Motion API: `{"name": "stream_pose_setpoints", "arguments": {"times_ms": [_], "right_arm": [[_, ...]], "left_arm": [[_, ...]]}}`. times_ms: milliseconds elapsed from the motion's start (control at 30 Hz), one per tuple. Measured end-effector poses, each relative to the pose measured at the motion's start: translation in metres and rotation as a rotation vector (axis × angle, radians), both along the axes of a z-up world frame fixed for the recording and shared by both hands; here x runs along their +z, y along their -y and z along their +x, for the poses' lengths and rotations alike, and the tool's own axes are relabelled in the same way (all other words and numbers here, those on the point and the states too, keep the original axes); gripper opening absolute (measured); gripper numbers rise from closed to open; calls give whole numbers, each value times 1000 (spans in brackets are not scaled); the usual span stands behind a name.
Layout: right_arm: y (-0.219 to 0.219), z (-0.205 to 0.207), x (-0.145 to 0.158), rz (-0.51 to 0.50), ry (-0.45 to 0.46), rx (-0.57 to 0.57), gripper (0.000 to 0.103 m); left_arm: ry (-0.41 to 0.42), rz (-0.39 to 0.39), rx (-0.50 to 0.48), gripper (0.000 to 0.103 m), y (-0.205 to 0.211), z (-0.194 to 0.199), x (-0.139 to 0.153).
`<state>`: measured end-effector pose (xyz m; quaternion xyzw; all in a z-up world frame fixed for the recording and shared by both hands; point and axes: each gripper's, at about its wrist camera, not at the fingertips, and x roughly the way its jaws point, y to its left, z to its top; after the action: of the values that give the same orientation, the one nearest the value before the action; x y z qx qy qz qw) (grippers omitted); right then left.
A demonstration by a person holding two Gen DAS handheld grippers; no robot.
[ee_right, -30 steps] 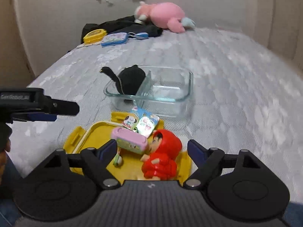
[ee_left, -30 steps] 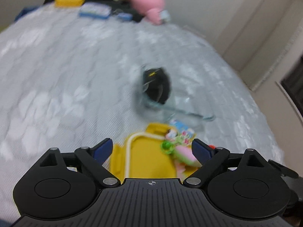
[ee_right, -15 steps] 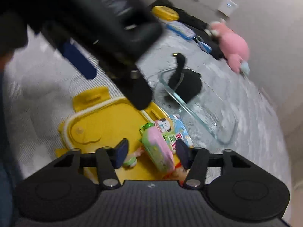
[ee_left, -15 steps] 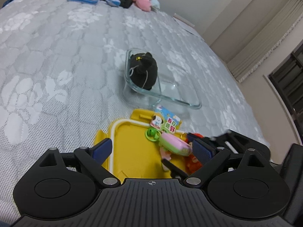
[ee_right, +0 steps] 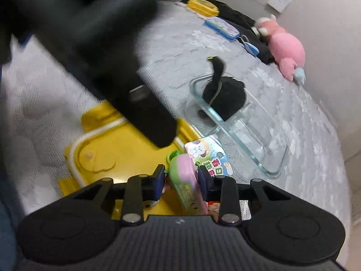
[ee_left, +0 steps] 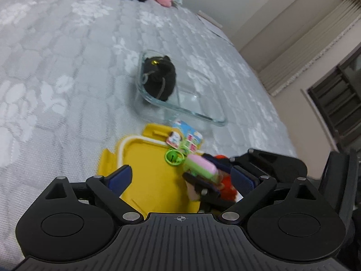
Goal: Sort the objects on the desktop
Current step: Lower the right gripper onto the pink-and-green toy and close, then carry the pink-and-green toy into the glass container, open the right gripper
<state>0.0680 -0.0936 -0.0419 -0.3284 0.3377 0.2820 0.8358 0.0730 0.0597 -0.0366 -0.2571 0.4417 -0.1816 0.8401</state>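
A pink and green toy [ee_right: 183, 176] lies tilted on a yellow lid [ee_right: 108, 149], beside a red figure [ee_left: 226, 185], a green bell [ee_left: 172, 157] and a colourful card [ee_right: 208, 155]. My right gripper [ee_right: 181, 179] is closing its jaws, with the toy between them and the pads at its two sides. In the left wrist view, my left gripper [ee_left: 180, 178] hangs open over the lid [ee_left: 153, 171] with nothing between its fingers. A glass container [ee_right: 259, 133] behind the lid holds a black plush [ee_right: 225, 97].
The grey quilted bed cover [ee_left: 56, 67] stretches all around. At the far end lie a pink plush [ee_right: 284, 47], a blue case [ee_right: 222, 28], a yellow box [ee_right: 203, 6] and dark clothing. The left tool's blurred black body [ee_right: 101, 52] crosses the right wrist view.
My right gripper rolled, came down over the lid and narrowed its jaws around the pink and green toy. The left gripper stayed in place and open while its view tilted slightly.
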Motion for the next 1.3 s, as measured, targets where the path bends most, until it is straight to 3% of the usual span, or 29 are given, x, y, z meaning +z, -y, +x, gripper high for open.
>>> {"name": "stream_pose_setpoints", "arguments": {"times_ms": [200, 333, 467, 567, 733, 900, 1100, 1200, 1300], "right_arm": [[37, 25, 50, 195, -189, -172, 32], [53, 34, 74, 240, -248, -241, 32], [54, 46, 91, 260, -208, -259, 32], [53, 61, 109, 283, -177, -267, 32], [58, 93, 147, 357, -137, -298, 32], [53, 125, 154, 352, -91, -336, 32], [46, 159, 122, 342, -103, -412, 32], [46, 175, 95, 355, -169, -482, 32], [49, 187, 69, 387, -252, -562, 32]], "left_arm": [[-69, -151, -78, 103, -13, -11, 8], [-101, -19, -236, 103, -9, -19, 13], [-131, -40, -436, 103, 16, -16, 7], [-145, 6, -508, 103, 44, -12, 1], [-173, 98, -493, 103, 54, -7, -15], [-221, 90, -465, 103, 49, 2, -28], [-216, 7, -450, 103, 42, 8, -33], [-198, -50, -381, 103, 30, 12, -32], [-177, -50, -319, 103, 23, 14, -29]]}}
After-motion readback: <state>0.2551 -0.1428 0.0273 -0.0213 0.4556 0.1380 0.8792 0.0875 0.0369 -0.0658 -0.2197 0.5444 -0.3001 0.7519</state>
